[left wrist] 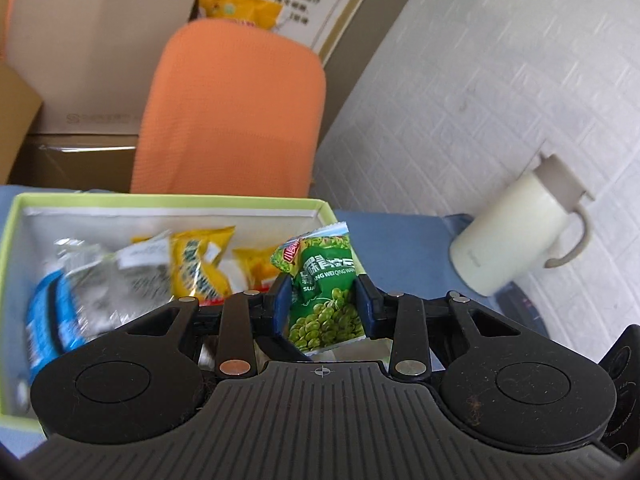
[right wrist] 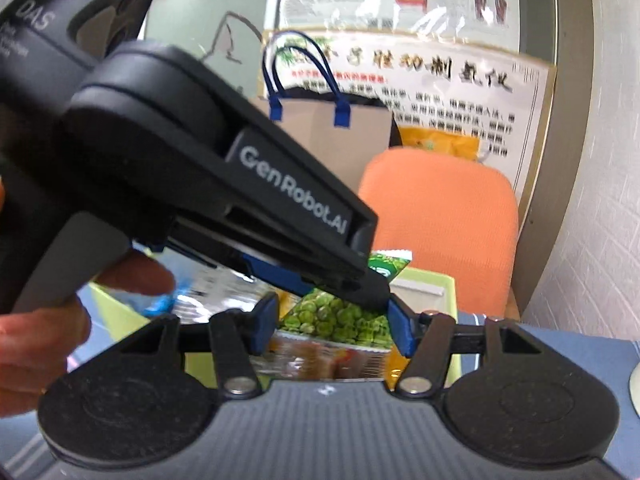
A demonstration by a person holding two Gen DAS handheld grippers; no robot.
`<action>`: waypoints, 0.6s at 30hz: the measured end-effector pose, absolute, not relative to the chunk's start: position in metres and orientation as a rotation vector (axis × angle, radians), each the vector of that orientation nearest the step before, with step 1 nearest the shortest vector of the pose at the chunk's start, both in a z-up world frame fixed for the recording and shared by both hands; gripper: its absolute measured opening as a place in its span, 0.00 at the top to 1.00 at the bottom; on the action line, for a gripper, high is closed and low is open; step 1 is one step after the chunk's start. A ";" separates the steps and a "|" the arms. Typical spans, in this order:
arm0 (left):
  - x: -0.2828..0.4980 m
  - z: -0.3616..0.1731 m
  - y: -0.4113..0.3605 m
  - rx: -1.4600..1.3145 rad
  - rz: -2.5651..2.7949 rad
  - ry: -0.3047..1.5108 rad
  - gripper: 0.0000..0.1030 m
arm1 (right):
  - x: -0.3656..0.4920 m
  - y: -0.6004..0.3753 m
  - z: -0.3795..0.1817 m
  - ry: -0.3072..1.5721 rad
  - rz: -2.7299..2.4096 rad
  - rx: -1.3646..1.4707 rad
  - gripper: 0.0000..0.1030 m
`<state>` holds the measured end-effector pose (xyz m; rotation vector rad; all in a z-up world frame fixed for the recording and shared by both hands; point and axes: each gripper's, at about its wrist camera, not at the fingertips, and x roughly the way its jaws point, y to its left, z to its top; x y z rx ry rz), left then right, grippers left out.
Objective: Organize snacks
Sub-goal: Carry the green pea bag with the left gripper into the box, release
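A green pea snack packet (left wrist: 320,316) is pinched between the blue pads of my left gripper (left wrist: 322,304), just over the right end of a lime-rimmed box (left wrist: 168,200). The box holds several snack packets, yellow, silver and blue. In the right wrist view the left gripper (right wrist: 372,288) crosses from the upper left with the green packet (right wrist: 340,316) hanging from it. Just below, my right gripper (right wrist: 332,320) is shut on a clear packet of orange-brown snacks (right wrist: 320,360), with the box (right wrist: 432,280) behind it.
An orange chair back (left wrist: 236,112) stands right behind the box, with a paper bag with blue handles (left wrist: 100,40) beyond. A cream lidded mug (left wrist: 516,232) sits on the blue tablecloth (left wrist: 400,248) to the right. A person's hand (right wrist: 40,340) grips the left tool.
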<state>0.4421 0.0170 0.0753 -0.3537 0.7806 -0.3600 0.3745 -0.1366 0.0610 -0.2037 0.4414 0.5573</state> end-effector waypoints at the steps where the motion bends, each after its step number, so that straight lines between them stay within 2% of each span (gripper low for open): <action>1: 0.448 0.071 0.015 -0.350 -0.356 0.788 0.87 | 0.377 -0.139 0.060 0.443 0.560 -0.197 0.36; 3: 0.450 0.069 0.017 -0.339 -0.339 0.778 0.78 | 0.374 -0.146 0.063 0.427 0.549 -0.193 0.36; 4: 0.446 0.073 0.020 -0.339 -0.336 0.759 0.70 | 0.368 -0.149 0.066 0.407 0.536 -0.202 0.35; 6: 0.427 0.087 0.029 -0.350 -0.340 0.683 0.63 | 0.355 -0.159 0.077 0.357 0.514 -0.216 0.29; 8: 0.401 0.101 0.039 -0.367 -0.354 0.619 0.52 | 0.339 -0.169 0.085 0.322 0.514 -0.216 0.25; 10: 0.373 0.109 0.048 -0.380 -0.360 0.579 0.49 | 0.311 -0.176 0.088 0.306 0.521 -0.221 0.12; 11: 0.359 0.110 0.051 -0.380 -0.361 0.570 0.48 | 0.296 -0.177 0.087 0.299 0.523 -0.228 0.09; 18: 0.276 0.073 0.058 -0.399 -0.355 0.660 0.48 | 0.221 -0.173 0.051 0.435 0.550 -0.217 0.09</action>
